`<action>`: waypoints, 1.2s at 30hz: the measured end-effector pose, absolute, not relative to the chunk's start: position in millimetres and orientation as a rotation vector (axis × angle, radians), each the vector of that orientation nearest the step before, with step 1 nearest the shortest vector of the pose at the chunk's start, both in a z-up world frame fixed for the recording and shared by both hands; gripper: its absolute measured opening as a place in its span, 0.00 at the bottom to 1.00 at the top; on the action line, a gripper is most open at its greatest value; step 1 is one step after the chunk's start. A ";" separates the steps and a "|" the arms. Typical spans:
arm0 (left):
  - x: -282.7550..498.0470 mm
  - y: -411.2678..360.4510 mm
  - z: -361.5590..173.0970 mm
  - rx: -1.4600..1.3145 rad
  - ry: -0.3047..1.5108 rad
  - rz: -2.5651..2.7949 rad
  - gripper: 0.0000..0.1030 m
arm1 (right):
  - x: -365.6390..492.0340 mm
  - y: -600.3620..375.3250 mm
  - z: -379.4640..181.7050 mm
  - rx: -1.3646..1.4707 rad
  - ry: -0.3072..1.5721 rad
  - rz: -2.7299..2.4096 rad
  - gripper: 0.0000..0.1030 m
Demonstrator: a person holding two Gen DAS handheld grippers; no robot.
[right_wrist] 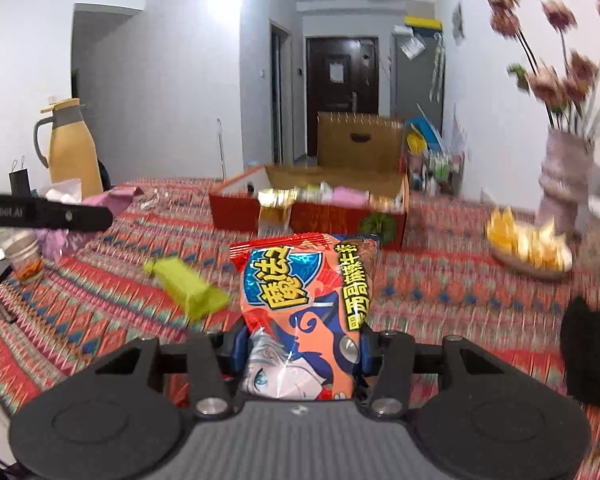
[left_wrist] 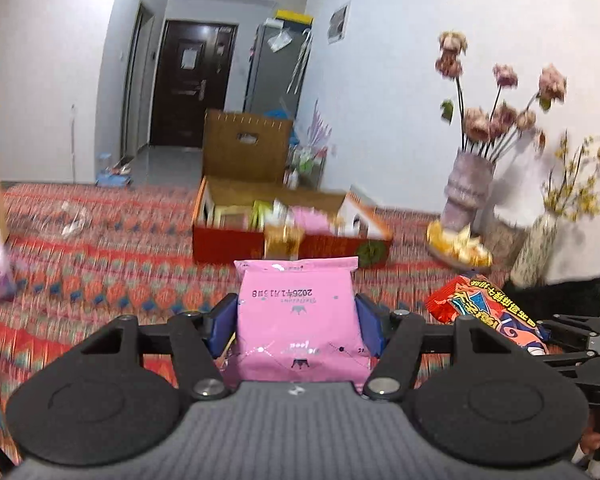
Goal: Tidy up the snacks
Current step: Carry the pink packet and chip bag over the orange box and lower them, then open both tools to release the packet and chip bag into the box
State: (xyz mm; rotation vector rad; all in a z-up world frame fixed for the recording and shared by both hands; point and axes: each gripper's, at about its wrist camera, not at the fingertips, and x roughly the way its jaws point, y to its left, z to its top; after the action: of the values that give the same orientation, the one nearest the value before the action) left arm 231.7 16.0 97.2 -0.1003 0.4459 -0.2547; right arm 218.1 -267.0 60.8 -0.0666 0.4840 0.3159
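Note:
My left gripper (left_wrist: pixel 298 320) is shut on a pink snack packet (left_wrist: pixel 298 316), held above the patterned tablecloth (left_wrist: pixel 100 280). My right gripper (right_wrist: pixel 302 344) is shut on a red and orange snack bag with a cartoon face (right_wrist: pixel 304 312); that same bag (left_wrist: pixel 488 316) shows at the right of the left wrist view. Beyond both stands an open red cardboard box (left_wrist: pixel 236 246) (right_wrist: pixel 320 220) with several snacks inside, its lid raised at the back. A green packet (right_wrist: pixel 188 286) lies on the cloth to the left of my right gripper.
A plate of yellow chips (right_wrist: pixel 528 244) (left_wrist: pixel 458 246) sits right of the box, with vases of flowers (left_wrist: pixel 466 188) (right_wrist: pixel 560 184) behind it. A yellow thermos jug (right_wrist: pixel 74 148), a cup (right_wrist: pixel 24 256) and pink wrappers (right_wrist: pixel 112 200) stand at the left. A black object (right_wrist: pixel 592 360) lies near right.

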 end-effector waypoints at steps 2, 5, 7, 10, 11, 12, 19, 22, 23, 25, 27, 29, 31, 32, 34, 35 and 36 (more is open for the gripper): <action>253.0 16.5 110.0 -0.086 0.417 -0.258 0.61 | 237.8 -267.8 73.8 -0.097 0.453 0.313 0.47; 284.0 17.5 125.6 -0.076 0.375 -0.271 0.61 | 274.0 -269.3 95.7 -0.128 0.397 0.301 0.47; 306.5 18.4 131.9 -0.078 0.364 -0.275 0.61 | 299.1 -271.3 105.6 -0.115 0.376 0.308 0.47; 348.9 17.0 136.2 -0.073 0.353 -0.278 0.61 | 347.1 -272.6 114.5 -0.087 0.368 0.315 0.47; 367.1 17.1 135.3 -0.072 0.359 -0.272 0.61 | 362.3 -272.1 115.4 -0.077 0.373 0.314 0.47; 383.0 17.1 133.2 -0.074 0.367 -0.269 0.61 | 380.4 -270.9 115.0 -0.069 0.377 0.312 0.47; 503.8 12.7 106.1 -0.057 0.432 -0.214 0.61 | 506.0 -262.1 81.1 0.010 0.483 0.266 0.47; 551.8 9.9 90.8 -0.066 0.486 -0.194 0.61 | 552.4 -254.7 55.9 -0.018 0.532 0.211 0.47; 567.6 7.7 84.6 -0.056 0.495 -0.194 0.61 | 566.0 -252.4 47.1 -0.034 0.551 0.195 0.47; 592.3 5.1 73.1 -0.039 0.510 -0.187 0.61 | 586.3 -250.1 31.5 -0.058 0.585 0.172 0.47; 616.0 5.6 61.2 -0.036 0.542 -0.167 0.61 | 598.3 -247.6 20.7 -0.064 0.605 0.167 0.47; 636.5 4.0 48.1 -0.012 0.568 -0.158 0.61 | 607.3 -243.8 12.3 -0.068 0.616 0.167 0.50; 649.1 3.1 37.9 0.012 0.580 -0.151 0.62 | 612.5 -239.1 7.4 -0.097 0.615 0.163 0.59; 653.6 3.4 33.2 0.021 0.578 -0.143 0.63 | 614.2 -234.7 6.1 -0.118 0.617 0.163 0.68; 659.8 5.3 30.0 -0.002 0.604 -0.145 0.64 | 619.2 -232.9 5.9 -0.115 0.622 0.180 0.75; 660.4 6.5 30.6 -0.019 0.599 -0.156 0.65 | 619.0 -233.2 6.6 -0.110 0.622 0.188 0.76; 658.9 7.6 31.4 -0.020 0.589 -0.156 0.66 | 620.3 -233.8 8.1 -0.108 0.624 0.187 0.76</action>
State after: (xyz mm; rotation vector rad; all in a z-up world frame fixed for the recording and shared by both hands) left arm 658.9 7.6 31.4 -0.0204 0.5886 -0.1557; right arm 620.3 -233.8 8.1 -0.1082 0.6236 0.1873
